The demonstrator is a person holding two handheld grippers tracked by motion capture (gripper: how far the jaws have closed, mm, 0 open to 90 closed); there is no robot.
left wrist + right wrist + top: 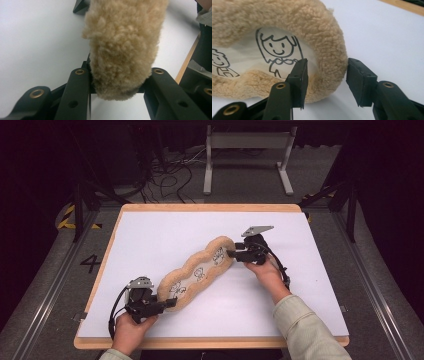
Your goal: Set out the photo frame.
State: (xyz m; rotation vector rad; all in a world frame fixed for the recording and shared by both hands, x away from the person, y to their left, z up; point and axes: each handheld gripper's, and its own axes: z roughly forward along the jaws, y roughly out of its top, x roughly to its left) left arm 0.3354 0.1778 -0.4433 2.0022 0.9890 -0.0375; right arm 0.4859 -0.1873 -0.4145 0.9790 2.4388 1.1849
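A long tan fleece pad (197,272) with a wavy rim and a white middle printed with cartoon figures (278,48) lies slantwise on the white board (150,225). My left gripper (170,302) is at its near left end. In the left gripper view the fluffy rim (122,50) fills the gap between the jaws of the left gripper (117,82), which press on it. My right gripper (231,254) is at the far right end. There the right gripper (327,80) straddles the rim (329,50), one jaw over the white middle, one outside, with slack around the fleece.
The board has a wooden edge (210,341) and bare white surface on all sides of the pad. Beyond the table stand a grey metal frame (247,142) and loose cables (170,175) on the floor. A sleeve (305,327) comes in at bottom right.
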